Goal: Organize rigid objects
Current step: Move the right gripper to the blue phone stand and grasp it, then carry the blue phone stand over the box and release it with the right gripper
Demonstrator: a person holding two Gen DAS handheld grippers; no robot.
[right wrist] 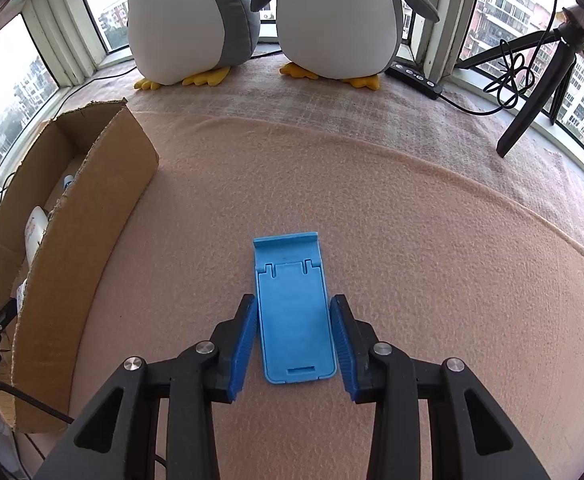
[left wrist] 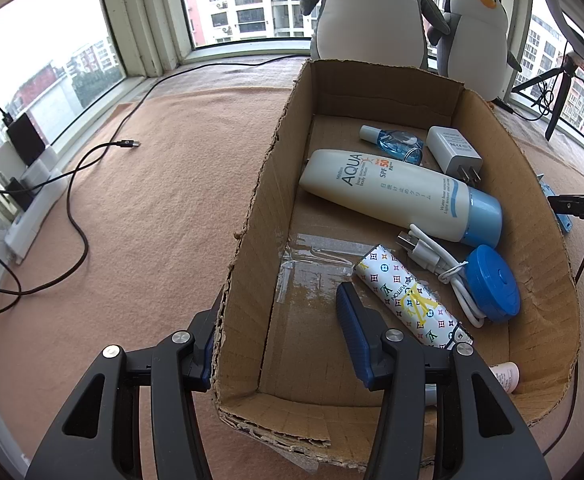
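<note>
An open cardboard box [left wrist: 252, 216] lies on the peach blanket [left wrist: 152, 200]. It holds a white sunscreen bottle [left wrist: 396, 196], a white charger [left wrist: 454, 152], a small blue bottle [left wrist: 392, 142], a patterned power bank [left wrist: 412, 296] and a blue round case [left wrist: 492, 284] with a white cable. My left gripper [left wrist: 278, 304] straddles the box's near left wall, one finger outside and one inside, jaws apart. In the right wrist view a blue phone stand [right wrist: 292, 280] lies flat on the blanket, right of the box [right wrist: 92, 208]. My right gripper [right wrist: 294, 300] has its pads against the stand's two long sides.
Two plush penguins [right wrist: 260, 16] stand at the window behind the blanket. A black tripod [right wrist: 540, 80] and a black power strip [right wrist: 416, 76] are at the back right. A black cable [left wrist: 88, 184] and a white power strip [left wrist: 28, 208] lie left of the box.
</note>
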